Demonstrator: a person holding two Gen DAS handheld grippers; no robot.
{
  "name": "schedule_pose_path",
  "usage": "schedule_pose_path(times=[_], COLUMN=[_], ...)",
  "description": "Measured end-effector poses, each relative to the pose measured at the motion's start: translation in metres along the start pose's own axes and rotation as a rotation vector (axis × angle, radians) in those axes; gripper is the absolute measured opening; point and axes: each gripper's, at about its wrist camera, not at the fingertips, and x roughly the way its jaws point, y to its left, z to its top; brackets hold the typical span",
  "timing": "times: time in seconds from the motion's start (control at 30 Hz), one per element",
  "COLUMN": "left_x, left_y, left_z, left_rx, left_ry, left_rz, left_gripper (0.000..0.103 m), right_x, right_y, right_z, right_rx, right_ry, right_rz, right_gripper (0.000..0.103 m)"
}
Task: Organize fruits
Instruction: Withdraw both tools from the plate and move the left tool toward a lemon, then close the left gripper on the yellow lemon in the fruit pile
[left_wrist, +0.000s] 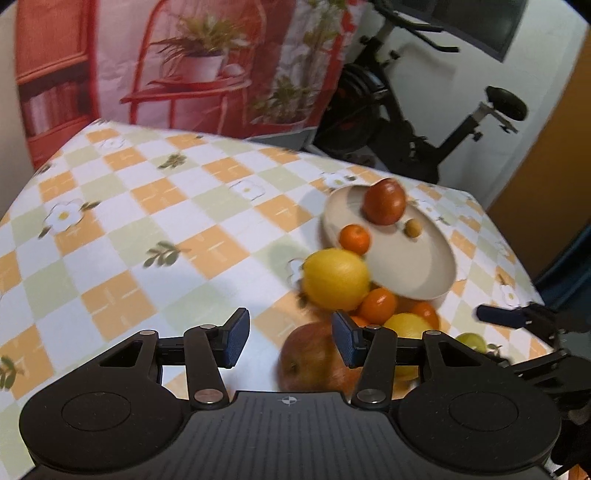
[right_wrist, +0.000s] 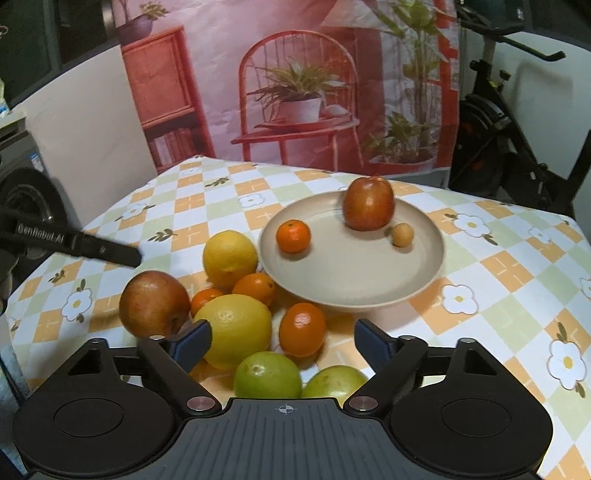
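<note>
A beige plate (right_wrist: 351, 280) holds a red apple (right_wrist: 367, 208), a mandarin (right_wrist: 293, 236) and a small tan fruit (right_wrist: 402, 234). In front of it on the tablecloth lie two lemons (right_wrist: 236, 328), several mandarins (right_wrist: 302, 328), two green fruits (right_wrist: 267, 374) and a second red apple (right_wrist: 154, 302). My right gripper (right_wrist: 282, 345) hangs open above the pile, with a lemon, a mandarin and the green fruits seen between its fingers. My left gripper (left_wrist: 291, 338) is open over the loose apple (left_wrist: 310, 358), its pads clear of the fruit. The plate (left_wrist: 406, 266) lies beyond it.
The table wears a checked orange, green and white cloth (left_wrist: 147, 221) with flowers. A printed backdrop (right_wrist: 295, 92) hangs behind the table and an exercise bike (left_wrist: 424, 122) stands at the far right. The left gripper's finger (right_wrist: 103, 251) reaches in from the left in the right wrist view.
</note>
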Motion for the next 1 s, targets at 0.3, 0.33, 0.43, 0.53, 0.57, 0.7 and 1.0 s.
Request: schedule_pose_path(times=[0.3, 0.33, 0.43, 0.53, 0.57, 0.7, 1.0], left_x=[0.04, 0.046, 0.06, 0.071, 0.074, 0.076, 0.062], left_y=[-0.044, -0.049, -0.06, -0.067, -0.066, -0.064, -0.054], left_z=[0.025, 0.026, 0.027, 0.026, 0.026, 0.024, 0.02], left_rx=[0.084, 0.086, 0.112, 0.134, 0.133, 0.134, 0.13], left_ry=[0.083, 0.101, 0.144, 0.178, 0.186, 0.201, 0.242], left_rz=[-0.163, -0.171, -0.182, -0.176, -0.174, -0.181, -0.222], left_gripper=[0.033, 0.033, 0.033, 0.033, 0.033, 0.033, 0.034], right_x=[0.017, 0.016, 0.016, 0.015, 0.015, 0.015, 0.016], right_y=[0.02, 0.02, 0.019, 0.016, 0.015, 0.016, 0.022], right_z=[0.006, 0.006, 0.004, 0.003, 0.003, 0.003, 0.003], right_rx=[-0.094, -0.094, -0.087, -0.073, -0.07, -0.072, -0.084], right_ry=[0.051, 0.051, 0.052, 0.053, 0.052, 0.05, 0.053], right_rz=[0.038, 0.039, 0.039, 0.037, 0.038, 0.048, 0.086], right_gripper=[0.068, 0.068, 0.068, 0.068, 0.068, 0.068, 0.066])
